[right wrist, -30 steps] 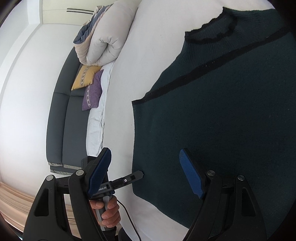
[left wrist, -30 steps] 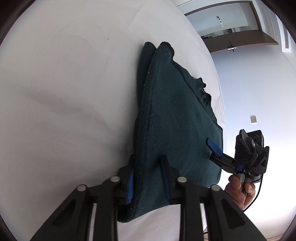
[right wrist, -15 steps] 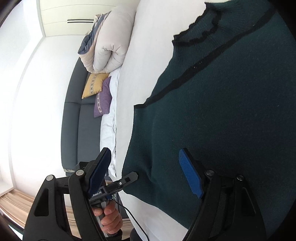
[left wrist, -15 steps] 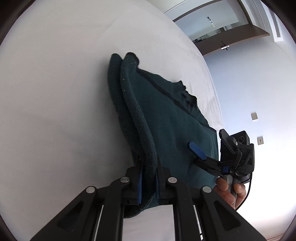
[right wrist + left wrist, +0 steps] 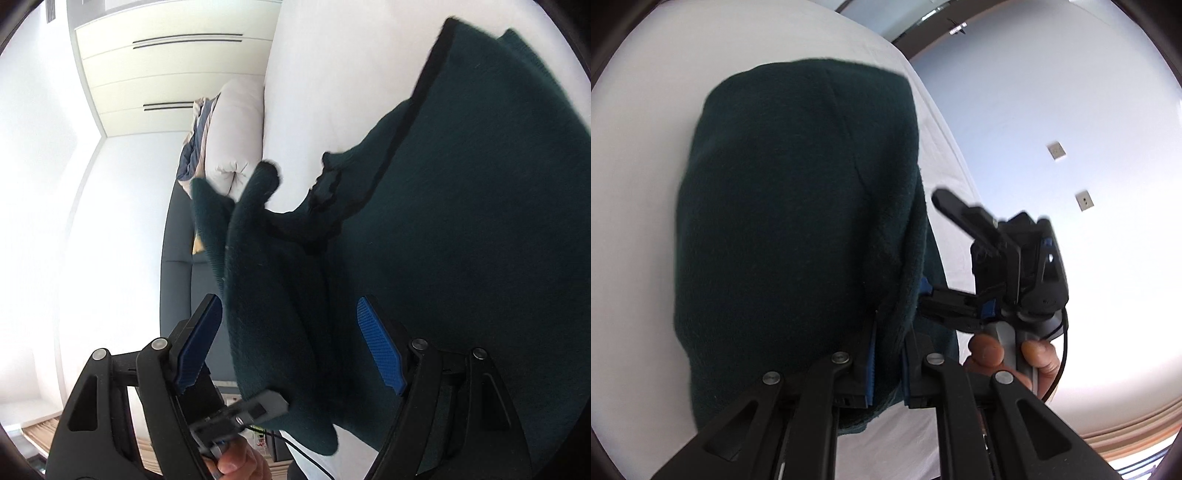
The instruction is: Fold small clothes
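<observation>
A dark green knit top [image 5: 798, 206] lies on a white bed [image 5: 639, 184]. My left gripper [image 5: 888, 354] is shut on a folded edge of the top and holds it lifted, so the cloth drapes over and fills the left wrist view. In the right wrist view the top [image 5: 461, 221] shows its black neckline trim, and the lifted flap [image 5: 266, 295] hangs between the open blue pads of my right gripper [image 5: 291, 347]. The pads do not press the cloth. The right gripper also shows in the left wrist view [image 5: 1004, 273], close to the lifted edge.
A white rolled duvet [image 5: 236, 136] and a dark grey sofa [image 5: 177, 280] lie past the bed's far side. White wardrobe doors [image 5: 166, 74] stand behind. A plain wall with two sockets [image 5: 1056, 149] is on the other side.
My left gripper has closed on the top's edge and lifted and swung it over toward the right gripper. The right gripper stayed open and now has the lifted flap between its pads.
</observation>
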The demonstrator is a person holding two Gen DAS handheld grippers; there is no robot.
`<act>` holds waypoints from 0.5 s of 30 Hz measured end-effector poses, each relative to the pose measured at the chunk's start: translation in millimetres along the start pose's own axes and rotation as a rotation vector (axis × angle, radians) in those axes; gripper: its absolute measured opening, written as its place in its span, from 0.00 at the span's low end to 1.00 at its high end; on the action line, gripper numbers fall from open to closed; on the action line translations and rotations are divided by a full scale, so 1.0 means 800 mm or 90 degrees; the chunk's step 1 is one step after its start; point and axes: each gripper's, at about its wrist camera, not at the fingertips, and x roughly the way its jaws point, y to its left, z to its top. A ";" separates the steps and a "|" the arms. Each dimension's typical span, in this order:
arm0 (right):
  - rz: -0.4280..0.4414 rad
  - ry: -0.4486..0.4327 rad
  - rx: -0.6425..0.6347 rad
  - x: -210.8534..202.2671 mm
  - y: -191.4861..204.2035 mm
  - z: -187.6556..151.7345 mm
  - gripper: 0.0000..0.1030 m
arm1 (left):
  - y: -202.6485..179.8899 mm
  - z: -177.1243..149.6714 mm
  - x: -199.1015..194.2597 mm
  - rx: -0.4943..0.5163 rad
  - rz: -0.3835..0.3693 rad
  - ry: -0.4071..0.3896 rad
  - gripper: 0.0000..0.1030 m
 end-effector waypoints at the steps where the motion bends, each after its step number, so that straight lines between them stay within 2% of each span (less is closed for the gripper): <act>1: -0.004 -0.007 0.005 -0.010 -0.005 0.006 0.74 | -0.009 -0.007 0.017 0.016 0.001 0.015 0.11; 4: -0.017 -0.013 0.022 -0.030 -0.019 0.017 0.75 | -0.014 -0.023 0.032 0.020 -0.029 0.031 0.24; 6: -0.016 -0.006 0.018 -0.033 -0.020 0.020 0.74 | -0.007 -0.027 0.008 0.014 -0.035 -0.002 0.53; 8: -0.036 0.007 -0.002 -0.030 -0.014 0.023 0.74 | 0.003 -0.031 -0.030 0.014 -0.034 -0.050 0.71; 10: -0.057 0.018 -0.020 -0.026 -0.008 0.024 0.74 | 0.019 -0.032 -0.061 0.018 -0.035 -0.080 0.71; 12: -0.091 0.024 -0.039 -0.020 0.000 0.025 0.74 | 0.038 -0.032 -0.078 0.017 -0.007 -0.094 0.71; 15: -0.178 0.034 -0.072 -0.002 0.016 0.016 0.72 | 0.075 -0.031 -0.085 -0.015 0.002 -0.092 0.71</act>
